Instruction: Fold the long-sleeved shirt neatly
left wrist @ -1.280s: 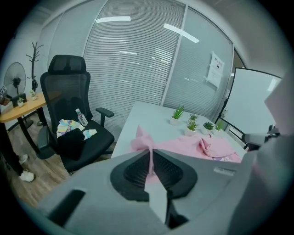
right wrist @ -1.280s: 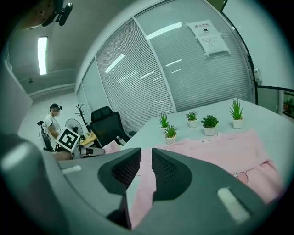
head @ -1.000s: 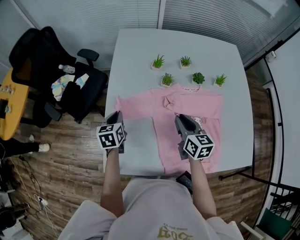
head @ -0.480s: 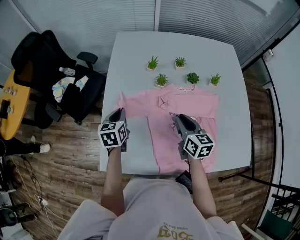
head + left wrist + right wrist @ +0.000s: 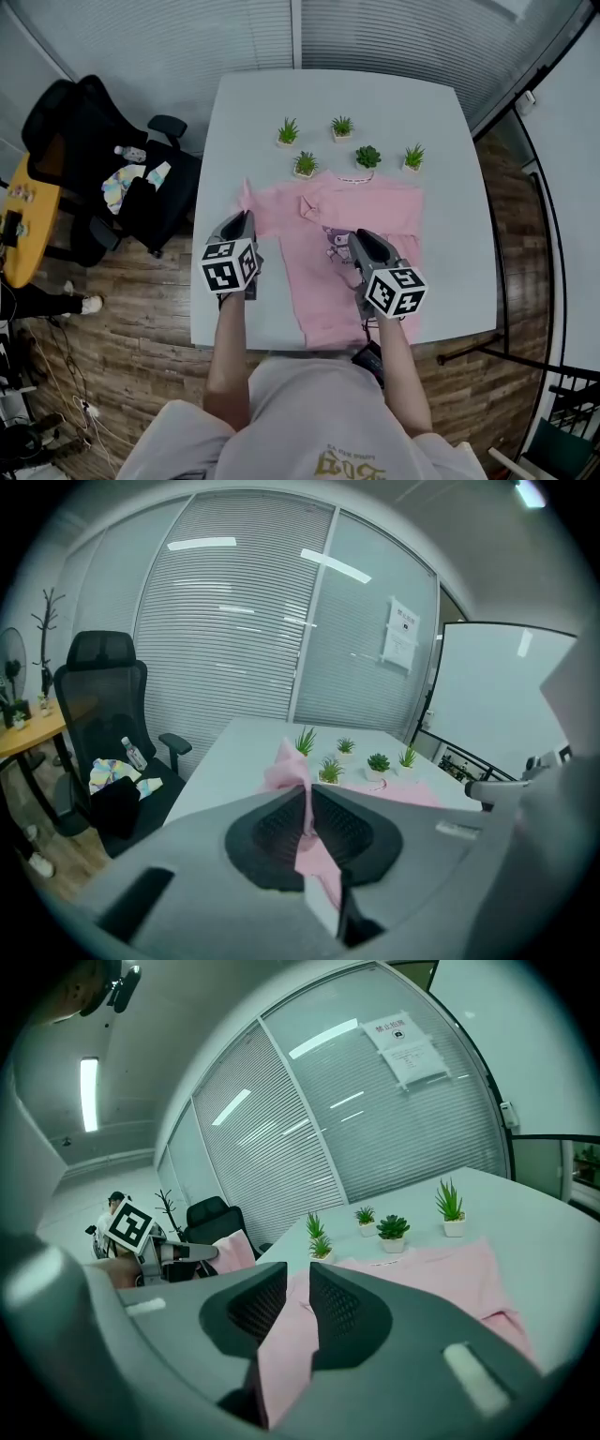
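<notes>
Head view | left gripper (image 5: 244,221) clamped on shirt (image 5: 375,202) sleeve at 9 o'clock | right gripper (image 5: 358,242) clamped on mid-body fabric | likely to fold sleeve side toward 3 o'clock

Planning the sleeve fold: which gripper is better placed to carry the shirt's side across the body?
Left, probably. The left gripper is shut on the outer sleeve edge of the pink shirt. The right gripper pinches cloth mid-body, so it is better suited to anchoring.

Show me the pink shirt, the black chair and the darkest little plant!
shirt (image 5: 375,202), head view, on its body just below the collar.
chair (image 5: 66,117), head view, on its backrest.
dark plant (image 5: 368,157), head view, on its leaves.
</notes>
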The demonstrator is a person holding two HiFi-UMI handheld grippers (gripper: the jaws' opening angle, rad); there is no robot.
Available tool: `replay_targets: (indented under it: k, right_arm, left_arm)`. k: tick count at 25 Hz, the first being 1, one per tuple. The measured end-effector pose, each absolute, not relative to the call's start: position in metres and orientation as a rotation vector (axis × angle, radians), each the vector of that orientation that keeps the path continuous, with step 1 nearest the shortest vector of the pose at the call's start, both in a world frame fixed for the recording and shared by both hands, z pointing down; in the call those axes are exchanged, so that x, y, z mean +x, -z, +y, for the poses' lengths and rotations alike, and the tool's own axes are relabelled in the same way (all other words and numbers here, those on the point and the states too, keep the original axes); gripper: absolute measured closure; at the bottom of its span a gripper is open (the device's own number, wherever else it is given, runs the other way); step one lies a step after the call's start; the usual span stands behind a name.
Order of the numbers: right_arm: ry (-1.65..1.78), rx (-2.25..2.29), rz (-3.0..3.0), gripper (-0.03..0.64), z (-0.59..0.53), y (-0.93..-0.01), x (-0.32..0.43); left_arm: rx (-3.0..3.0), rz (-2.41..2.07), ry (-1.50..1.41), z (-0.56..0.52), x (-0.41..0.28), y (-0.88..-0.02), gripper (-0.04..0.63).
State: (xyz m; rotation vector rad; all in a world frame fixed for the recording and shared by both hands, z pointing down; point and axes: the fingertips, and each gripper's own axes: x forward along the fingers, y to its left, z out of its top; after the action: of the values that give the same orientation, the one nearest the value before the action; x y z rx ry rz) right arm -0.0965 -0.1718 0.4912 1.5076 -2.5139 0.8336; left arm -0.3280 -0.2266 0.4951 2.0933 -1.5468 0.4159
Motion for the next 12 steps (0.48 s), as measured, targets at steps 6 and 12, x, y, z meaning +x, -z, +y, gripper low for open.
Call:
replay_targets:
  k: [6, 12]
  right_arm:
    - [-0.841, 1.523, -2.523, 0.529, -0.172, -0.489, -0.071]
    - [-0.839, 1.525, -2.533, 0.529, -0.174, -0.486, -0.048]
  left_arm:
    - [2.135, -1.539, -0.403, -0.234, -0.293, -0.479, 0.575]
    - [2.173, -1.525, -0.389, -0.239, -0.257, -0.467, 0.575]
